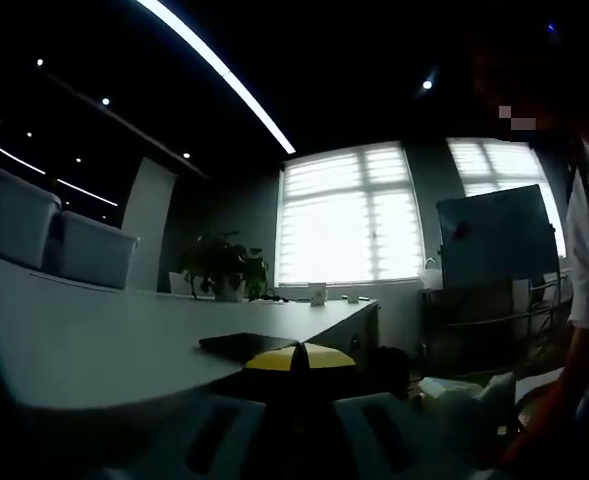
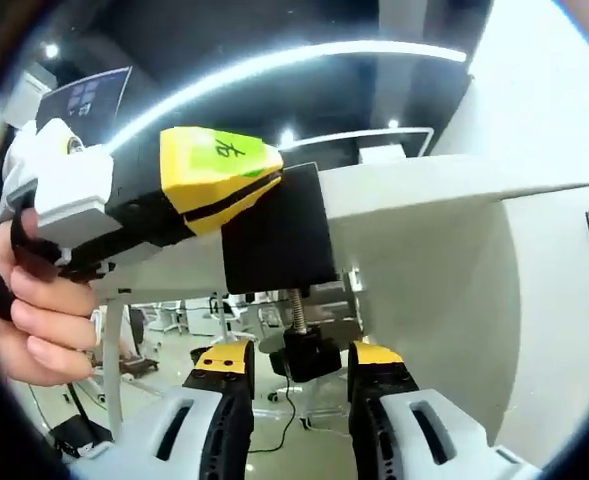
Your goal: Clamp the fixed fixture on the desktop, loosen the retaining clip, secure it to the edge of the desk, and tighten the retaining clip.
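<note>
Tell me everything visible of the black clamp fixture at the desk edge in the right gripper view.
The clamp fixture is a flat matte-black plate, metal by its look, standing against the edge of the white desk. A threaded screw drops from below it to a black knob, which sits between the right tool's yellow-tipped jaws; contact cannot be told. The left tool, yellow-tipped, grips the plate's upper left corner, held by a hand.

A handwritten mark, perhaps "左", is showing on the green sticker [image 2: 217, 151] of the yellow-and-black left gripper [image 2: 236, 196], upper left.
</note>
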